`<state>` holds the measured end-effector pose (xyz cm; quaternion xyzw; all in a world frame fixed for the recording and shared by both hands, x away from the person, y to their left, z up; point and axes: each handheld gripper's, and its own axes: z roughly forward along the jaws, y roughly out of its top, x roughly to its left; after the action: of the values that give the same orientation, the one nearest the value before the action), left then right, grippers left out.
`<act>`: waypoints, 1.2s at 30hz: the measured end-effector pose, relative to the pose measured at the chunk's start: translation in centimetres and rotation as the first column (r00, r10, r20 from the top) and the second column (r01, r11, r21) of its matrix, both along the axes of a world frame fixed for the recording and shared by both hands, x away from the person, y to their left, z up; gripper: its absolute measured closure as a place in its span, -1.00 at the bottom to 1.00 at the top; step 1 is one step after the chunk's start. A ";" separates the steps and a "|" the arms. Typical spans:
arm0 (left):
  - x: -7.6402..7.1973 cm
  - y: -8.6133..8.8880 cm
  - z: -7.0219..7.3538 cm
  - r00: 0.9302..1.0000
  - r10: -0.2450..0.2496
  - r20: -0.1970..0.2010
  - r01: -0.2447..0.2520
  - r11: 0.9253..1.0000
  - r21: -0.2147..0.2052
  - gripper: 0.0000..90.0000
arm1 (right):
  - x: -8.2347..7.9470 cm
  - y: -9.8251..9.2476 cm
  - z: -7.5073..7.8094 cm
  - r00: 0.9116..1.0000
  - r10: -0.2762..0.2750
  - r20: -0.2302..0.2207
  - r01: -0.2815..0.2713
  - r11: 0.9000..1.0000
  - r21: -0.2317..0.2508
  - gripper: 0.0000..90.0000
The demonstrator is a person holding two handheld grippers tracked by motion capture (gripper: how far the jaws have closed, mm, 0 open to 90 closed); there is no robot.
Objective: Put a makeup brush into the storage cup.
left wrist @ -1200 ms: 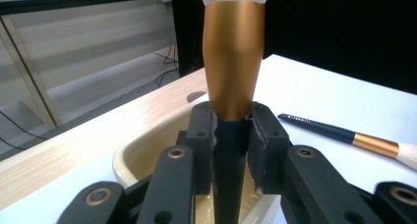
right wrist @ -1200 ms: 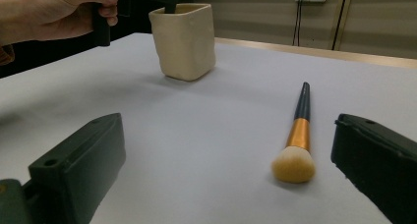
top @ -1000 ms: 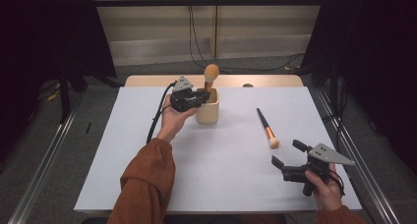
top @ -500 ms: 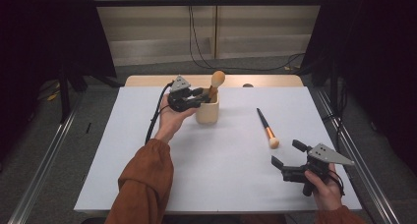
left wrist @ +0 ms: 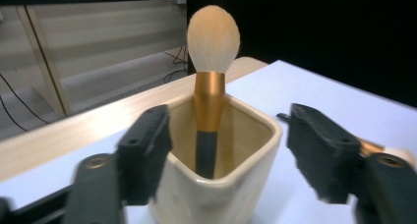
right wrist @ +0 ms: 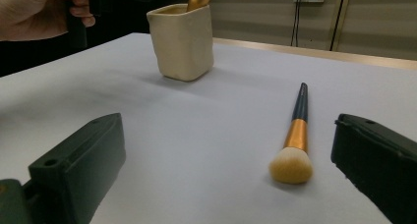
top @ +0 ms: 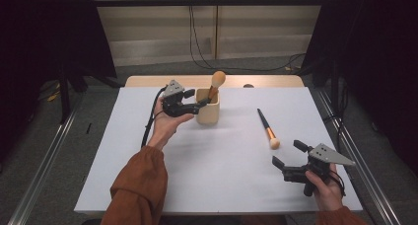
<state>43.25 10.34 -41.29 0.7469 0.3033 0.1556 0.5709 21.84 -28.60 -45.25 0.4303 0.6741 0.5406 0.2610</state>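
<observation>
Now the left gripper (top: 198, 106) is opening its jaws beside the cup (top: 207, 106) holding a brush (top: 215, 83) near the counter's (top: 148, 185) far edge, while the right gripper (top: 285, 156) is waiting open.

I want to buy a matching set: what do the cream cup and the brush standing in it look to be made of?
Cup: probably glazed ceramic, judging by its thick rounded rim, slightly uneven walls and soft sheen. Brush in the cup: fluffy pale bristles, likely synthetic; the copper-coloured collar looks like brushed metal; the dark handle has a matte finish, and whether it is wood or plastic cannot be told.
</observation>
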 end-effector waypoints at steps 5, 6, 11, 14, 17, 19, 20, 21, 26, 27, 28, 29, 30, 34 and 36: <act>-0.7 0.6 0.3 1.000 0.024 -0.011 -0.023 1.000 0.017 -0.59 | 0.0 0.0 0.0 1.000 -0.003 -0.001 0.003 1.000 0.001 -1.00; -0.8 0.7 0.4 1.000 0.022 -0.012 -0.021 1.000 0.016 -0.65 | 0.0 0.0 0.0 1.000 -0.003 -0.001 0.003 1.000 0.001 -1.00; -1.2 1.4 0.7 0.999 0.049 -0.019 -0.048 0.998 0.038 -0.84 | 0.0 0.0 0.0 1.000 -0.005 -0.001 0.005 1.000 -0.001 -1.00; -1.6 2.2 0.7 0.999 0.052 -0.012 -0.052 0.997 0.052 -0.92 | 0.0 0.0 0.0 1.000 -0.004 -0.002 0.004 1.000 -0.002 -1.00; -2.2 3.2 0.8 0.999 0.038 -0.011 -0.038 0.998 0.040 -0.93 | 0.0 0.0 0.0 1.000 -0.005 0.000 0.005 1.000 -0.004 -1.00; -2.7 3.7 0.8 0.999 0.051 0.009 -0.051 0.997 0.059 -0.94 | 0.0 0.0 0.0 1.000 -0.005 -0.001 0.005 1.000 -0.005 -1.00; -2.8 4.0 0.8 0.998 0.057 0.009 -0.058 0.997 0.042 -0.93 | 0.0 0.0 0.0 1.000 -0.005 0.000 0.005 1.000 -0.005 -1.00; -2.9 4.3 0.8 0.998 0.064 0.001 -0.064 0.997 0.034 -0.91 | -0.1 0.0 0.0 1.000 -0.005 0.000 0.005 1.000 -0.005 -1.00; -3.6 5.2 0.7 0.995 0.095 0.010 -0.095 0.995 0.035 -0.90 | -0.1 0.1 0.0 1.000 -0.005 0.000 0.005 1.000 -0.005 -1.00; -3.8 5.3 0.6 0.997 0.083 0.004 -0.083 0.996 0.031 -0.89 | -0.1 0.1 0.0 1.000 -0.004 0.000 0.004 1.000 -0.005 -1.00; -4.0 5.4 0.5 0.997 0.081 0.003 -0.081 0.996 0.031 -0.89 | -0.1 0.1 0.0 1.000 -0.006 -0.001 0.006 1.000 -0.004 -1.00; -4.2 5.5 0.5 0.996 0.084 0.004 -0.084 0.996 0.027 -0.89 | -0.1 0.1 0.0 1.000 -0.008 0.000 0.008 1.000 -0.005 -1.00; -4.6 5.7 0.4 0.996 0.086 0.000 -0.086 0.996 0.015 -0.89 | -0.1 0.1 0.0 1.000 -0.009 0.001 0.009 1.000 -0.003 -1.00; -5.4 6.2 0.4 0.996 0.090 0.008 -0.090 0.996 0.018 -0.89 | 0.0 0.1 0.0 1.000 -0.013 -0.001 0.013 1.000 0.000 -1.00; -5.8 6.7 0.4 0.996 0.089 0.005 -0.089 0.996 0.018 -0.89 | 0.0 0.1 0.0 1.000 -0.013 -0.002 0.013 1.000 -0.003 -1.00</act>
<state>37.45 17.02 -40.87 0.7374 0.3336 0.1852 0.5574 21.80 -28.53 -45.23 0.4346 0.6725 0.5374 0.2647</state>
